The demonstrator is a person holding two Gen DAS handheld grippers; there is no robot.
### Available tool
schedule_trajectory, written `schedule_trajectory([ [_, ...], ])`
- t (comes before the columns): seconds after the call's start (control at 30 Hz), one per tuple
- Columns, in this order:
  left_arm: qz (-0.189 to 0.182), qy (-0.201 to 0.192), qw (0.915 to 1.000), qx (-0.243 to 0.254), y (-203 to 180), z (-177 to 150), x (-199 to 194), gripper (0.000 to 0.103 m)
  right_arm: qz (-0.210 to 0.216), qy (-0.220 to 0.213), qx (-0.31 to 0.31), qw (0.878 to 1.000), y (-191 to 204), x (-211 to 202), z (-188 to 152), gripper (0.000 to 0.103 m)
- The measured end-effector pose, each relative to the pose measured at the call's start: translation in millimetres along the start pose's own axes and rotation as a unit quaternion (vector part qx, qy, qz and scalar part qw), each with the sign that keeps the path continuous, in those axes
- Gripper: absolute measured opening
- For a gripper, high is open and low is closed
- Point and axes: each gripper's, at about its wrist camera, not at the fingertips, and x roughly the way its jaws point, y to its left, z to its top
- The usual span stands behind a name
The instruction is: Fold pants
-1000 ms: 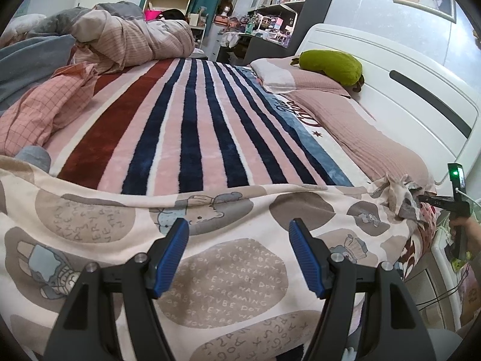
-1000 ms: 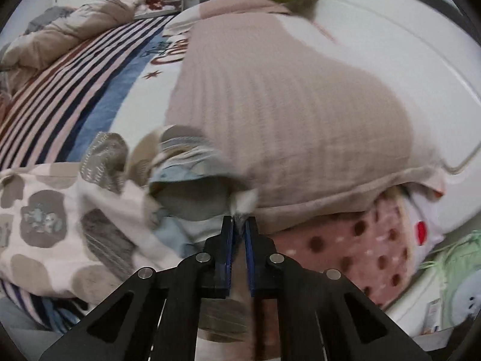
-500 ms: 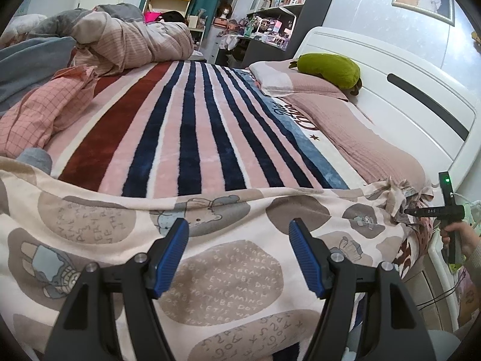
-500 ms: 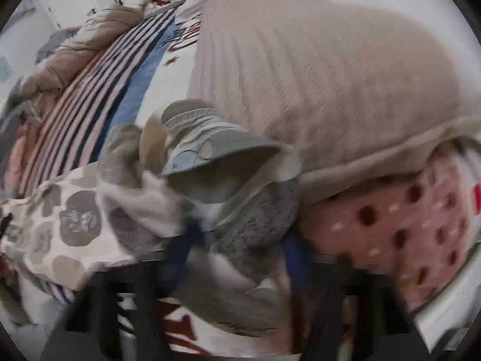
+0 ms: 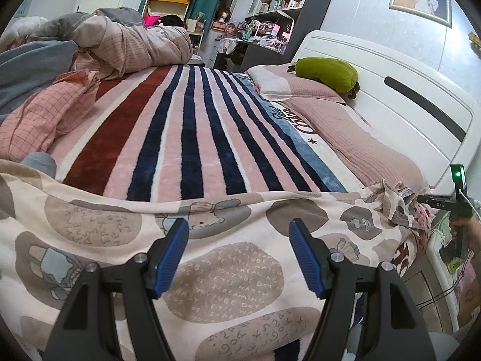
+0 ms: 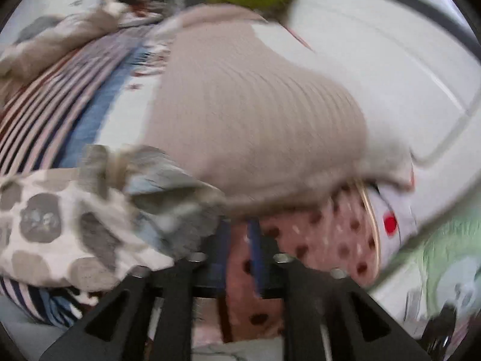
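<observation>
The pants (image 5: 228, 273), cream with grey-brown patches and cartoon prints, lie spread across the near edge of the bed. My left gripper (image 5: 239, 249) hovers just above them, open, with nothing between its blue pads. The pants' bunched end (image 6: 168, 198) rests by the pink pillow. In the blurred right wrist view my right gripper (image 6: 239, 240) is just right of that end, its jaws opening. Only the dotted pink sheet shows between its fingers. In the left wrist view the right gripper (image 5: 424, 199) sits at the far right edge of the bed, held by a hand (image 5: 472, 234).
A striped blanket (image 5: 186, 138) covers the bed. A pink ribbed pillow (image 5: 360, 138) and a green plush (image 5: 324, 73) lie by the white headboard (image 5: 405, 96). Crumpled quilts (image 5: 126, 45) pile at the far left. A dotted pink sheet (image 6: 318, 240) hangs off the bed's side.
My right gripper was shut on the pants' bunched end; its jaws have since parted and the cloth now lies to their left. The left gripper has not moved.
</observation>
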Motion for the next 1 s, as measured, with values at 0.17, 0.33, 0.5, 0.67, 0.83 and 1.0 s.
schedule_trajectory([
  [0.17, 0.005, -0.003, 1.0, -0.006, 6, -2, -5, 0.065, -0.05, 0.001, -0.141, 0.989, 59, 11, 13, 0.055],
  [0.33, 0.016, 0.001, 0.9998, -0.008, 11, -5, -8, 0.065, -0.102, 0.006, -0.235, 0.967, 84, 40, 16, 0.065],
  [0.5, 0.02, 0.002, 0.9997, -0.013, 17, -5, -7, 0.065, -0.078, -0.009, -0.288, 0.955, 97, 50, 22, 0.064],
  [0.67, 0.016, 0.0, 0.9998, -0.013, 16, -4, -5, 0.065, -0.059, -0.016, -0.267, 0.962, 97, 57, 39, 0.004],
  [0.83, 0.018, 0.002, 0.9997, -0.014, 17, -4, -3, 0.065, -0.067, -0.034, -0.14, 0.987, 57, 48, 60, 0.004],
  [1.0, 0.019, 0.002, 0.9997, -0.013, 17, -4, -3, 0.065, -0.145, -0.038, -0.089, 0.985, 27, 48, 64, 0.014],
])
